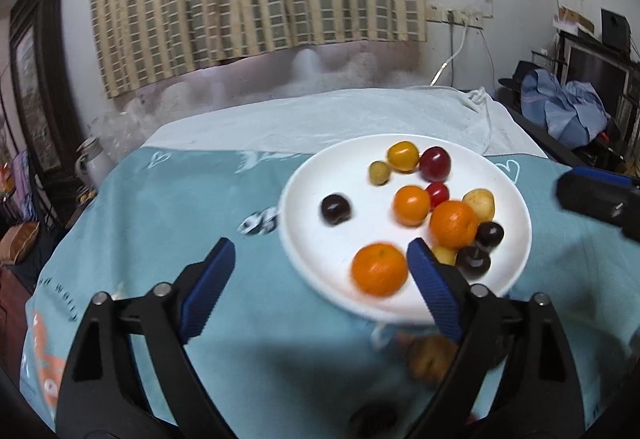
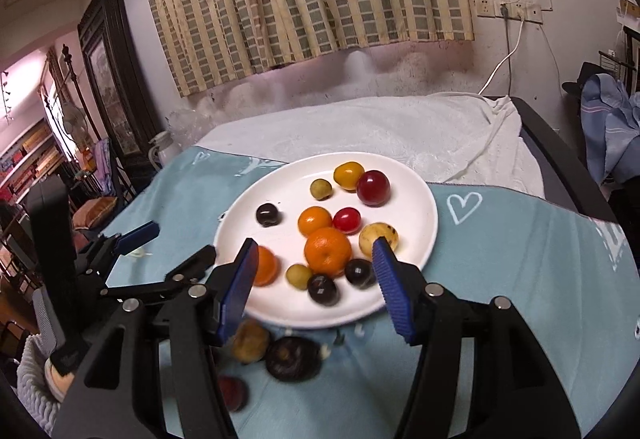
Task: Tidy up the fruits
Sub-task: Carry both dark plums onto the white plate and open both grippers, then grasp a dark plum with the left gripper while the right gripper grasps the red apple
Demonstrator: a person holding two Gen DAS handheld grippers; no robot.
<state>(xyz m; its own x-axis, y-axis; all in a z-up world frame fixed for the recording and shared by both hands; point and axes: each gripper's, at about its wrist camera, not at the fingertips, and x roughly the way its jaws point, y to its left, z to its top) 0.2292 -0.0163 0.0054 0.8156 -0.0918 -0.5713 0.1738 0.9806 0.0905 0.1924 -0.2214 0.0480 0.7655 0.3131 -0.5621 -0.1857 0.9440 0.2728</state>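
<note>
A white plate [image 1: 312, 239] [image 2: 416, 207] on a light blue cloth holds several small fruits: oranges [image 1: 379, 269] [image 2: 327, 251], dark plums [image 1: 336, 209] [image 2: 267, 214], a red plum [image 2: 373, 188], a cherry tomato [image 2: 346, 220], yellow and green fruits. My left gripper [image 1: 320, 275] is open and empty above the plate's near left edge, an orange beside its right finger. My right gripper [image 2: 314, 285] is open and empty above the plate's near edge. Loose fruits lie on the cloth in front of the plate: a brown one [image 2: 250, 341], a dark one [image 2: 291, 358], a reddish one [image 2: 233, 393].
A white towel [image 2: 380, 135] covers the table's far part, with a cable [image 2: 496, 127] over it. A curtain and wall stand behind. The left gripper [image 2: 132, 239] shows at the left of the right wrist view. Shelves and furniture stand at the left, clothes at the right.
</note>
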